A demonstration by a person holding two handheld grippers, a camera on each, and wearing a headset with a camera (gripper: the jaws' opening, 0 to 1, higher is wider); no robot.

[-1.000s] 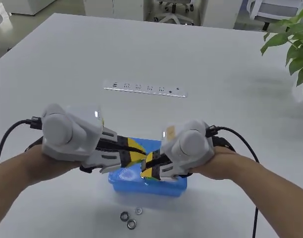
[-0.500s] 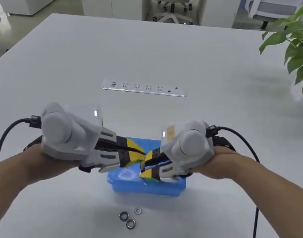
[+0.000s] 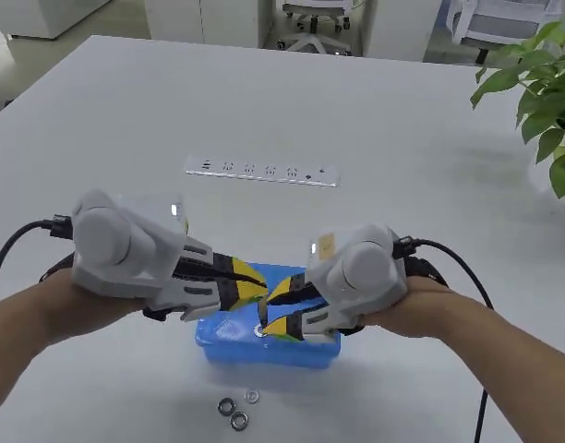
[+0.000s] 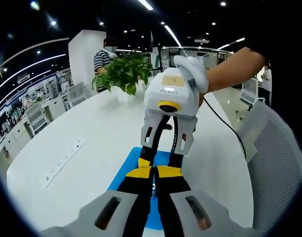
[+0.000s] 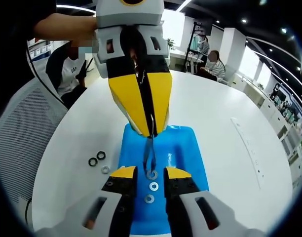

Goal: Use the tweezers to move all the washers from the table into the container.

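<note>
White table [image 3: 402, 185], ringlike washers [image 3: 226, 405] (apparently silver), blue container [image 3: 264, 353]

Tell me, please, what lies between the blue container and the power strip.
Bare table separates container and power strip, per the head view.

Left gripper view: tan label [image 4: 173, 80] on white body of right claw [image 4: 158, 159]. Small dark lettering on it; I read roughly "KENSC", letters uncertain. Head view: same label [image 3: 325, 245] too small for me to read. Power strip [image 3: 261, 172] on counter [image 3: 402, 138] carries tiny dark marks beside sockets, illegible from here.
</note>
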